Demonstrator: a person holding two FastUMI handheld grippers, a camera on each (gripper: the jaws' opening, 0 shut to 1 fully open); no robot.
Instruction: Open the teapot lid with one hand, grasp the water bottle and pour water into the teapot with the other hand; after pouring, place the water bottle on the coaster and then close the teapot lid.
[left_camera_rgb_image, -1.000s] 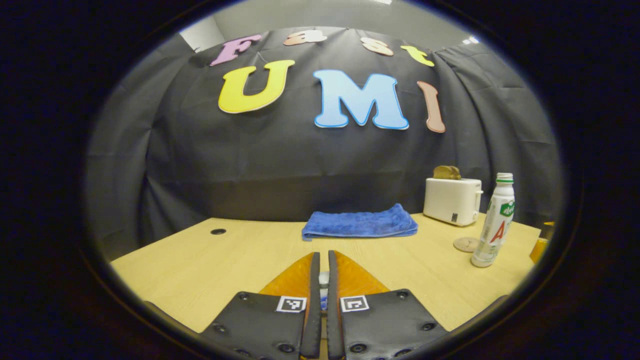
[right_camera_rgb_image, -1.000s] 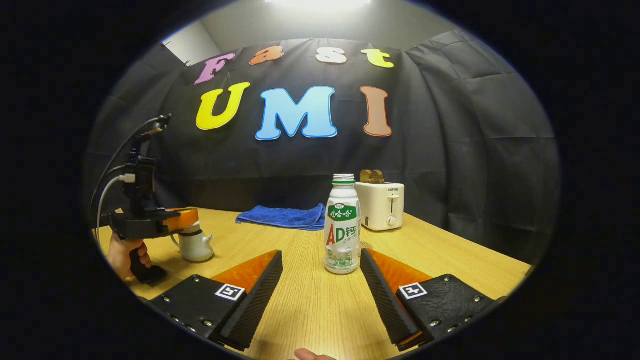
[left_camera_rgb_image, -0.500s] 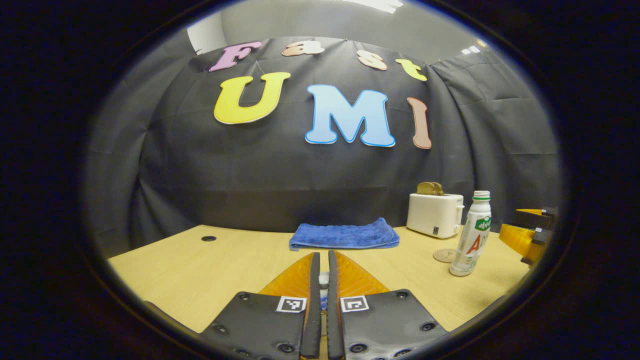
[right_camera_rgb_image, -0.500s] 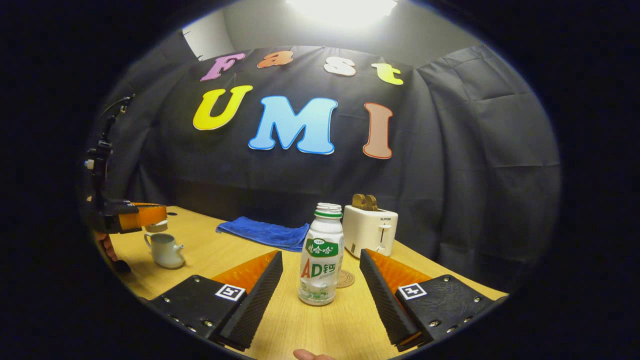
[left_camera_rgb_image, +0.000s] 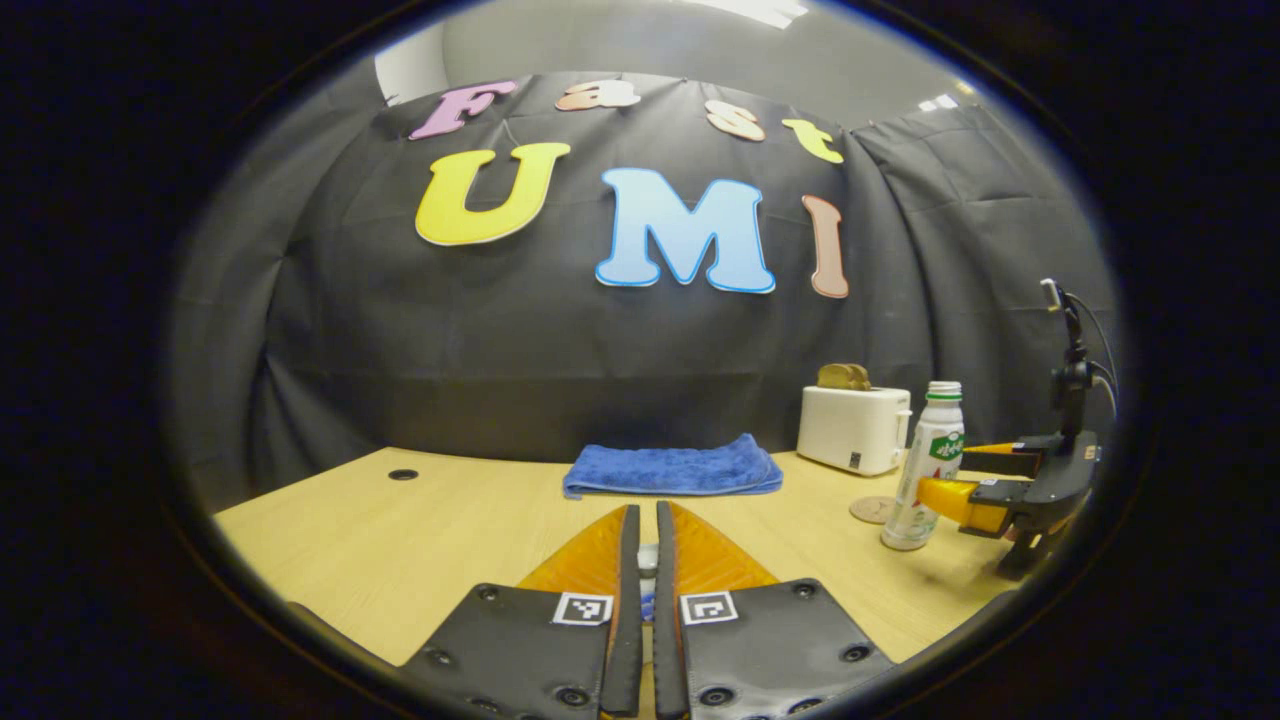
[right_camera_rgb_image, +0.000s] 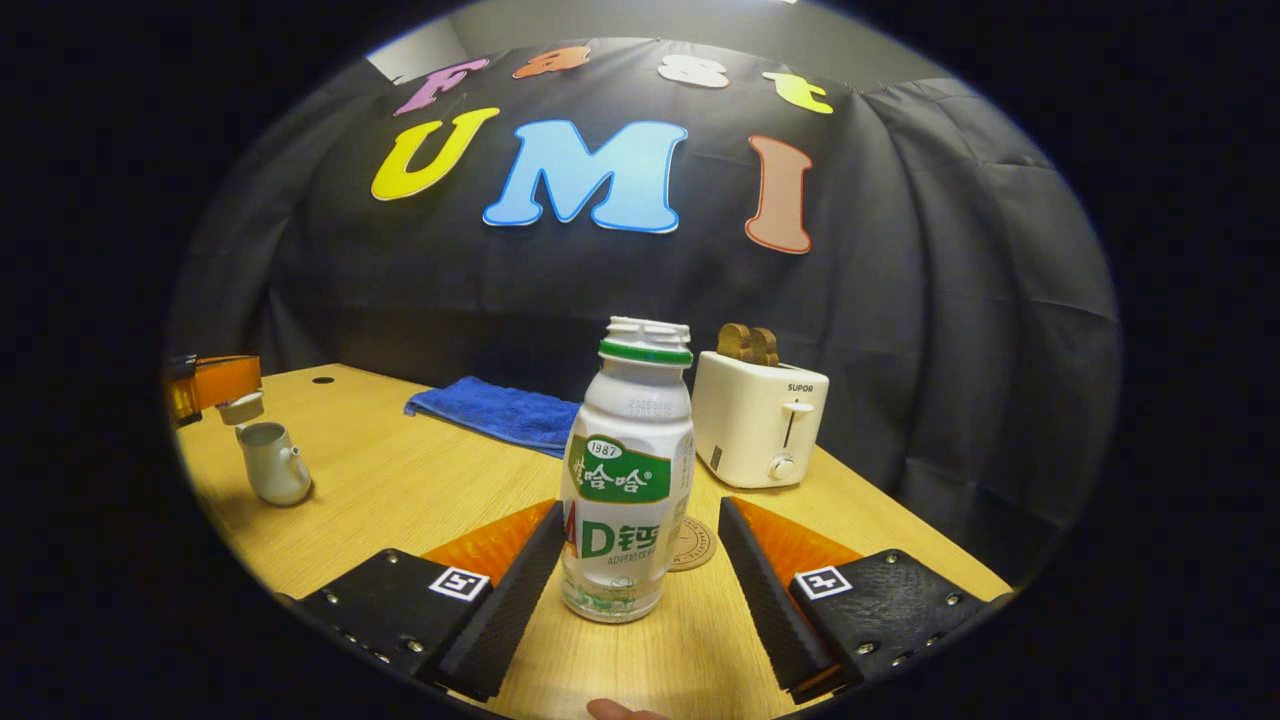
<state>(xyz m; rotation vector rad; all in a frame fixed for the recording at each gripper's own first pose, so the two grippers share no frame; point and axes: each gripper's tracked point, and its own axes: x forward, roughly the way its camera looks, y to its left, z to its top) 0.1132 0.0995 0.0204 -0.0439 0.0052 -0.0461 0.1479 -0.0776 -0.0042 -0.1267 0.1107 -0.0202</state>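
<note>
While right tongs straddle water bottle, lid held above teapot

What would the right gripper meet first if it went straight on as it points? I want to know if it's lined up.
The water bottle: it stands upright between the open fingers of the right gripper, seemingly untouched; behind it lies the coaster.

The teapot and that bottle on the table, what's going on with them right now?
A person is working with a handheld gripper in each hand. The left gripper holds the lid lifted just above the open teapot. The right gripper is open, its fingers either side of the water bottle, which stands upright on the table and is not yet gripped. The coaster lies just behind the bottle. Nothing has been poured yet.
</note>
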